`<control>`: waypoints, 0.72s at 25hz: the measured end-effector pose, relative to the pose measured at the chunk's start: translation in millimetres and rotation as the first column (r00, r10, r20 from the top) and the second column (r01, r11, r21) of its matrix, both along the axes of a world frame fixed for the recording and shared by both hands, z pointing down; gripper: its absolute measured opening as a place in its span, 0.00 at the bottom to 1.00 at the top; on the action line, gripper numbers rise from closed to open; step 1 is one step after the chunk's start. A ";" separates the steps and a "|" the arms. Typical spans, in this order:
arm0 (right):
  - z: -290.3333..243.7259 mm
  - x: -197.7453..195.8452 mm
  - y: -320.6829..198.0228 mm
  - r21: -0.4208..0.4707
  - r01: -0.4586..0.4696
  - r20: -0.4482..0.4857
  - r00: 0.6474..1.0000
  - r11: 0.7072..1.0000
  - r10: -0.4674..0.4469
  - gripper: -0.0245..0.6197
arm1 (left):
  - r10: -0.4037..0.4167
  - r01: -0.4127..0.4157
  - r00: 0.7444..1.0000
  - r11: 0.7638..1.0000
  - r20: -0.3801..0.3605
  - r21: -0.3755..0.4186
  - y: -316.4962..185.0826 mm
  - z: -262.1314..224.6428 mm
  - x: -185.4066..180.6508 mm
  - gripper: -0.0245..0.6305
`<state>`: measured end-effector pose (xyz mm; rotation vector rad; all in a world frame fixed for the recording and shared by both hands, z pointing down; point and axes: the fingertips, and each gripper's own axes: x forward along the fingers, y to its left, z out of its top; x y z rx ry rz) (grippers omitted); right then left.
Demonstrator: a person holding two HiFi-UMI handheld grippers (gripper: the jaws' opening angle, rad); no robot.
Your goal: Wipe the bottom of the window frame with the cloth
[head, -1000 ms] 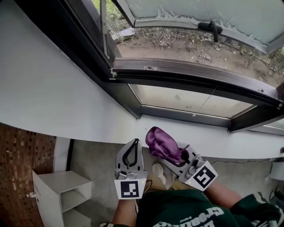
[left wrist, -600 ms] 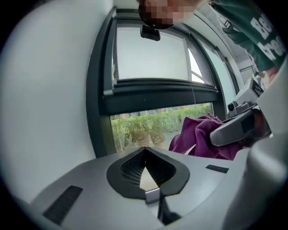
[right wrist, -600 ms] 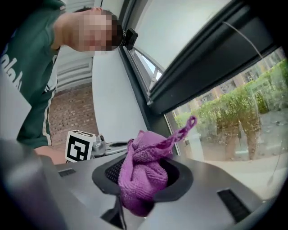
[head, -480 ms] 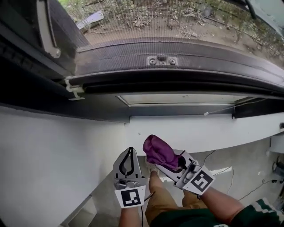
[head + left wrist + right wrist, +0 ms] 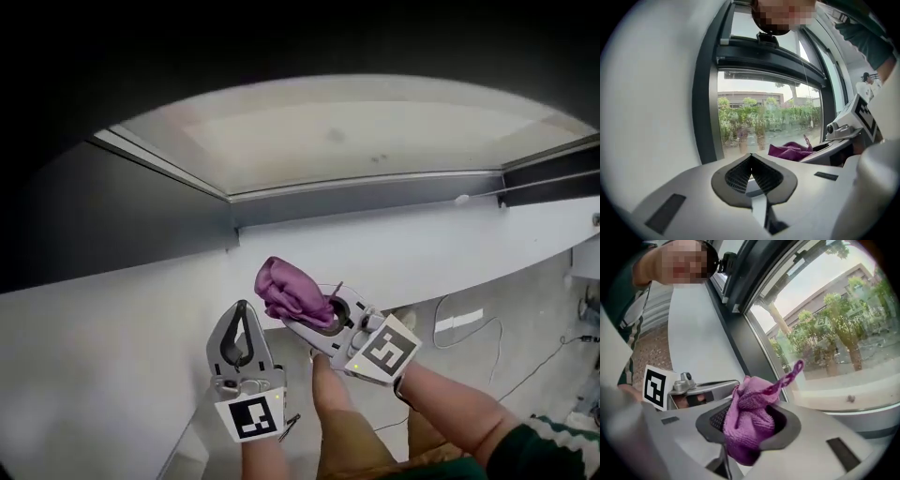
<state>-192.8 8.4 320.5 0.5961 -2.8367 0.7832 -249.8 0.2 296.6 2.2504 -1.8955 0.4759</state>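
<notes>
Indoor spot under a window: white wall (image 5: 112, 356) below it, grey floor (image 5: 525, 309) down at the right. Nearest the head camera were tan trousers (image 5: 342, 441) and a green sleeve (image 5: 553, 455).

Both tongs were held up in front of the wall, side by side, not touching.

The left tongs (image 5: 242, 311) had jaws together at the tips with nothing between them. Its own view agreed: the pads met in a point. A marker cube (image 5: 250, 415) sat at its rear.

The right tongs (image 5: 309, 307) were clamped on the purple cloth (image 5: 286, 289), bunched into a wad that bulged past the jaw tips toward the wall. In the right gripper view the cloth filled the gap between the pads, and one thin loop stuck up out of it. The cloth was in the air, clear of the frame, just right of the left tongs' tips.

Beyond the tongs came the wall's top edge, then a dark window frame (image 5: 366, 199) member running across, then a fixed glass pane (image 5: 356, 136). Above the pane the head view went black. That was likely more of the frame, but I couldn't tell.

The left gripper view looked out through the glass at green trees (image 5: 754, 122) and a low building (image 5: 750, 96) outside.
</notes>
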 end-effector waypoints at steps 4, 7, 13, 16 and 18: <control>64.5 -12.5 -7.2 -0.013 0.012 -0.067 0.998 1.000 -0.013 0.26 | -0.032 0.031 0.999 0.999 -0.031 -0.019 1.2 52.5 -10.9 0.04; 112.0 -30.5 -16.6 -0.001 0.024 -0.117 0.993 1.000 -0.024 0.26 | -0.029 0.028 0.998 0.999 -0.053 -0.033 -2.7 88.7 -20.5 0.04; 173.2 -62.2 -37.7 0.041 0.017 -0.174 0.985 0.999 -0.010 0.26 | -0.008 0.006 0.998 0.999 -0.056 -0.035 -18.6 131.3 -32.0 0.04; 195.2 -78.8 -41.0 0.027 0.025 -0.199 0.980 0.999 -0.019 0.26 | -0.010 0.007 0.998 0.999 -0.060 -0.035 -25.4 143.7 -39.2 0.04; 206.2 -88.9 -42.9 0.023 0.035 -0.213 0.977 0.999 -0.029 0.26 | -0.010 0.007 0.997 0.999 -0.072 -0.036 -28.8 152.5 -41.3 0.04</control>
